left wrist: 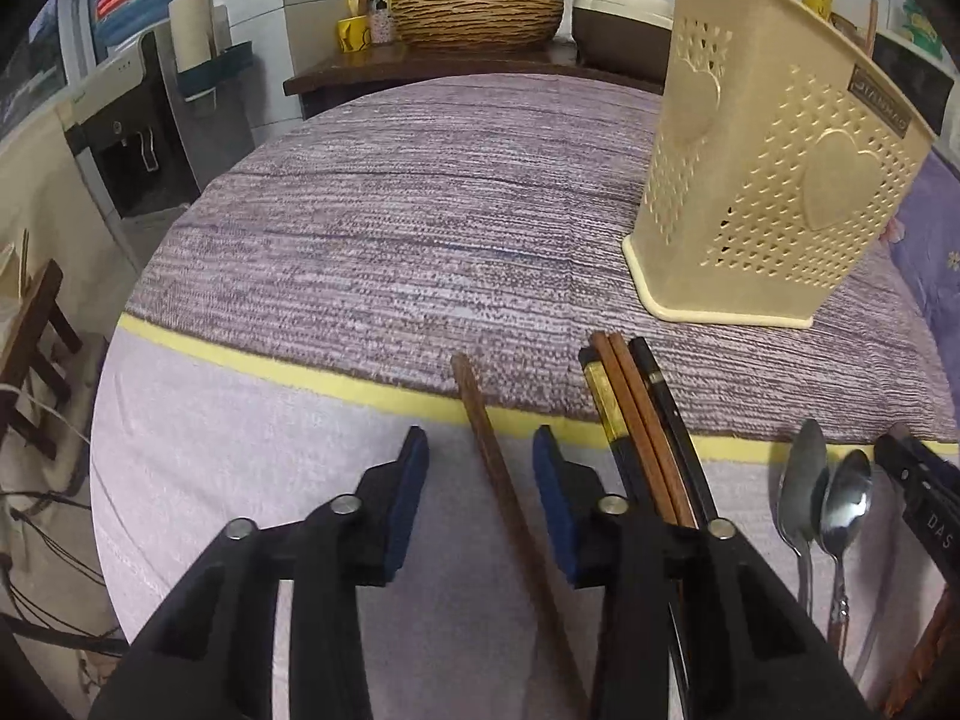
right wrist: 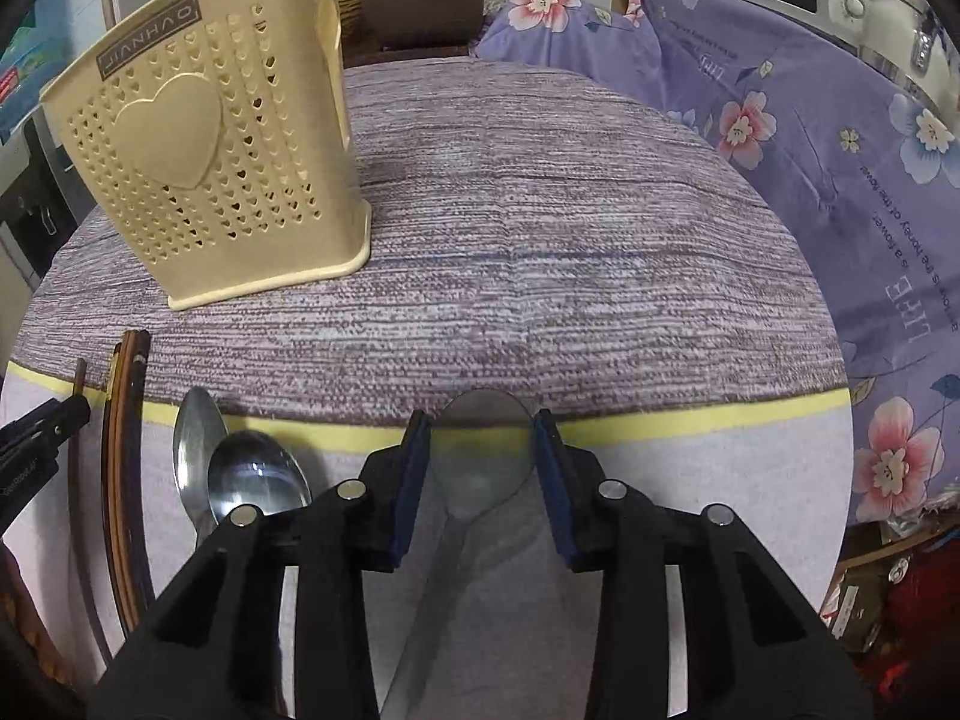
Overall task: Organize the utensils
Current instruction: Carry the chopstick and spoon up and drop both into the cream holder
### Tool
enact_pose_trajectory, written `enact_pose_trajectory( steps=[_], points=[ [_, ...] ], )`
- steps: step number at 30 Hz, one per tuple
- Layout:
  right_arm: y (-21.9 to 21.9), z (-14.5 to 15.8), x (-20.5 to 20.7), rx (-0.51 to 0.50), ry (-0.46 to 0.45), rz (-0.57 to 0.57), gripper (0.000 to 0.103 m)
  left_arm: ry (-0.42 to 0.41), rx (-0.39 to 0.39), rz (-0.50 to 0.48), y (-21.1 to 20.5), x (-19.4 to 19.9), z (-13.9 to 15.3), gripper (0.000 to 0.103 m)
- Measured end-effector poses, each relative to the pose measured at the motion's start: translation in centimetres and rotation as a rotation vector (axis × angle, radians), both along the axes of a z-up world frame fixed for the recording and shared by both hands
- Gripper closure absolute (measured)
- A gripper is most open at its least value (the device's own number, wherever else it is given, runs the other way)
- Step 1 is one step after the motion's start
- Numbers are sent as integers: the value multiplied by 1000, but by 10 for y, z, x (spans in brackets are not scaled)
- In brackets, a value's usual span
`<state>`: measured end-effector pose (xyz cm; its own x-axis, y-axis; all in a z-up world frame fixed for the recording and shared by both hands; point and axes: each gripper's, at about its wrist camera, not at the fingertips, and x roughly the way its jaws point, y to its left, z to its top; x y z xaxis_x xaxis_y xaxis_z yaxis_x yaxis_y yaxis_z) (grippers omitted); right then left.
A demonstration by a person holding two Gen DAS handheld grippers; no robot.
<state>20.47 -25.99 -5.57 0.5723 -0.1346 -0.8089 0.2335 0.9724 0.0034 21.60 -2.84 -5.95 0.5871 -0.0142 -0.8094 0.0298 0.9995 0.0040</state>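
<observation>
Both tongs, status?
Left tongs open, straddling a lone brown chopstick. Right tongs open around a spoon. Holder upright ahead, path clear; other chopsticks and two spoons between the tongs.

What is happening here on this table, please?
A person is sorting utensils with two handheld grippers. The left gripper is open around a single brown chopstick lying on the cloth, not yet closed on it. The right gripper is open around the bowl of a spoon, also not gripping yet. More chopsticks and two spoons lie between them. The beige utensil holder stands upright further back on the table.
</observation>
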Motion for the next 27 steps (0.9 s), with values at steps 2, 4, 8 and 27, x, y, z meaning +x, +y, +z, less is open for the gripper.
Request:
enact_pose_trajectory(
  steps=[2,4,8,27],
  points=[
    [0,0,5,5,1,8,67,2,9,-1,-1,5,1,85],
    [0,0,8,7,0,13,67,8,9,-2,-2,9,1,91],
    [-2,1,9,31,-7,29,67,10,-3,-1,-1,14,1,93],
    [-27,114,-40,100,-331,172,68,-321,-161,-32,26,-25,131,95]
  ],
)
